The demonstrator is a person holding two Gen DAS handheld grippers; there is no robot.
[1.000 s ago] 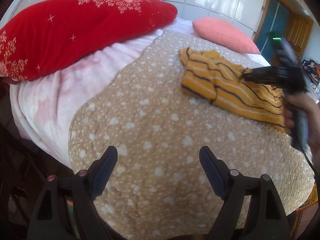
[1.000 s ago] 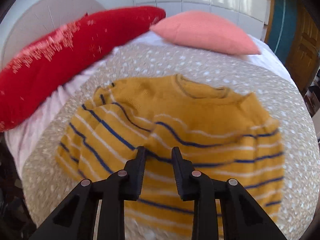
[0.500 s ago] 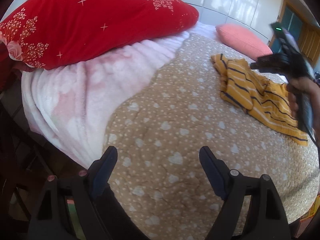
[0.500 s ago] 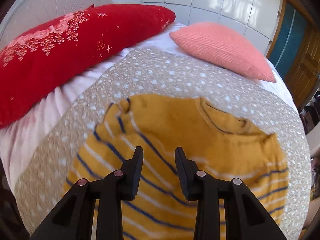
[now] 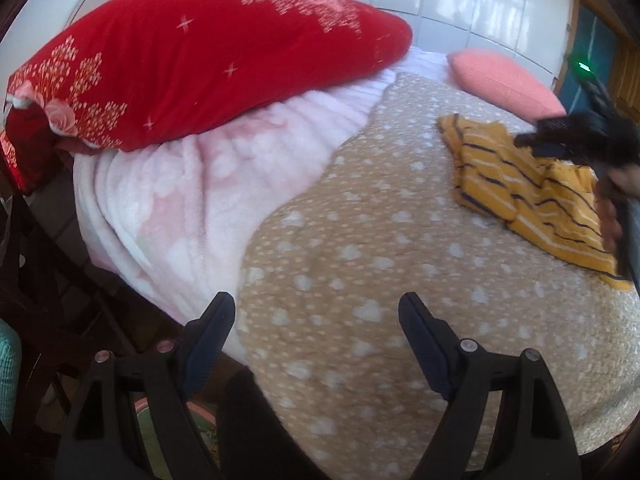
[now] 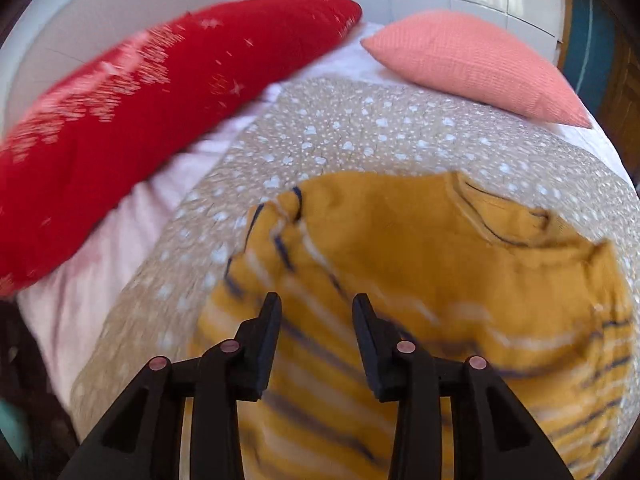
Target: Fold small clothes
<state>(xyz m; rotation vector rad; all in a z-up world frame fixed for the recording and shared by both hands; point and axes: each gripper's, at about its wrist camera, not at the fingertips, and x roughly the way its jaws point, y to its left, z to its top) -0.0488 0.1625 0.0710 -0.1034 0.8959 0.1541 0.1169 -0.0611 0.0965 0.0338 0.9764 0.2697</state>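
A small mustard-yellow sweater with navy and white stripes [image 6: 420, 280] lies folded on the tan heart-print blanket [image 6: 360, 128]. It also shows in the left wrist view [image 5: 516, 184], at the right. My right gripper [image 6: 317, 308] hovers over the sweater's near striped part, jaws a little apart and empty. In the left wrist view it [image 5: 532, 140] is above the sweater, held by a hand. My left gripper [image 5: 316, 320] is wide open and empty over the blanket's near edge, far left of the sweater.
A big red pillow [image 5: 200, 60] lies on a pink fleece blanket [image 5: 180, 184] at the left. A coral cushion [image 6: 472, 64] sits at the back right. The bed edge drops off at the lower left, with dark furniture [image 5: 36, 280] beside it.
My right gripper has opened a little and lifted off the sweater, which stays flat. My left gripper has drawn back to the left, away from the sweater.
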